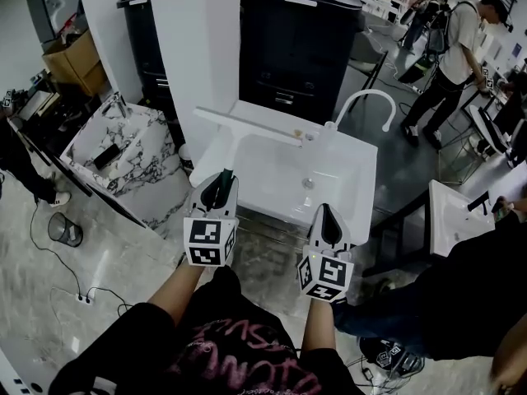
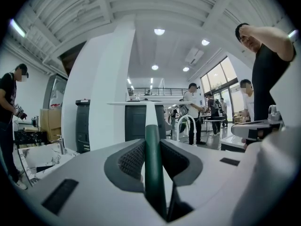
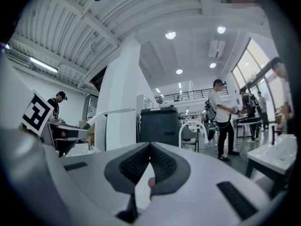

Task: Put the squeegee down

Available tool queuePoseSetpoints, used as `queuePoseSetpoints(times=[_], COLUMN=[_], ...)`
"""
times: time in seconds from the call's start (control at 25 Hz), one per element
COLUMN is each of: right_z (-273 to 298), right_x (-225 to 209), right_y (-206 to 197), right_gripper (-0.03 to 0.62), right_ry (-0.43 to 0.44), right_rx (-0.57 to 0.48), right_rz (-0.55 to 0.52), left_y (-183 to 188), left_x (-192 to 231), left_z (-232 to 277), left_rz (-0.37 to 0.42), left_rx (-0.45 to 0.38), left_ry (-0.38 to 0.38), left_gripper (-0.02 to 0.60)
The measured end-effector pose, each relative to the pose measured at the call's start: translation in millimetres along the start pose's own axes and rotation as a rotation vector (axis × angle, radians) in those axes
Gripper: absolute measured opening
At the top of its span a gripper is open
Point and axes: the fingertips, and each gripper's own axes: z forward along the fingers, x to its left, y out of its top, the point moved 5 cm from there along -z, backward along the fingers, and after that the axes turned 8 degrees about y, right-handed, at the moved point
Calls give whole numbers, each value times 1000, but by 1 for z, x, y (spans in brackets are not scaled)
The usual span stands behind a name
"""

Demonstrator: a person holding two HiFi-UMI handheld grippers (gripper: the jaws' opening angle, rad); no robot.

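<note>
In the head view, the left hand-held gripper (image 1: 220, 192) was closed on the handle of the squeegee (image 1: 247, 125). The squeegee's long white blade stretched across the far left rim of a white sink (image 1: 350, 179); I could not tell whether blade and rim touched. A white arched faucet (image 1: 367, 97) stood at the sink's far right corner. The right hand-held gripper (image 1: 327, 218) hung beside the left one over the sink's near edge, apart from the squeegee. A marble-patterned sink (image 1: 115, 146) stood to the left and a black cabinet (image 1: 296, 48) behind.

In the left gripper view, the two jaws were clamped on the dark green part of the squeegee handle. The handle ran straight forward, turned white, and ended in the level crossbar of the blade.

In the right gripper view, the jaws met at their tips with nothing between them. The squeegee's white blade showed off to the left, near the other gripper's marker cube.
</note>
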Motion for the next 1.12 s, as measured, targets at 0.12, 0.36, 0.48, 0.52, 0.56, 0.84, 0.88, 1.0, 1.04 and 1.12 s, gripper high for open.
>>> queuePoseSetpoints(times=[0.12, 0.36, 0.48, 0.52, 0.56, 0.84, 0.88, 1.0, 1.04, 1.12], right_z=[10, 36, 49, 53, 57, 95, 99, 116, 122, 135], right_x=[-2, -8, -11, -12, -13, -22, -24, -28, -30, -32], right_y=[-3, -4, -5, -7, -8, -17, -18, -23, -24, -27], right_gripper=[21, 21, 21, 21, 21, 21, 21, 21, 21, 21], right_ry=[-6, -20, -24, -26, -26, -28, -29, -31, -32, -35], right_rx=[3, 11, 16, 21, 25, 49, 50, 60, 65, 75], right_rz=[-2, -11, -9, -8, -7, 1, 3, 8, 9, 11], left_y=[-3, -5, -7, -9, -10, -19, -20, -25, -26, -28], left_x=[2, 5, 6, 6, 7, 13, 13, 13, 14, 17], left_z=[11, 41, 56, 60, 65, 104, 110, 127, 133, 147], left_rz=[-3, -10, -16, -16, -16, -15, -11, -10, -12, -17], left_rx=[1, 8, 14, 18, 22, 50, 52, 66, 70, 79], left_ry=[-9, -26, -30, -32, -33, -37, -39, -47, -50, -53], left_gripper=[95, 95, 95, 95, 95, 95, 95, 95, 95, 95])
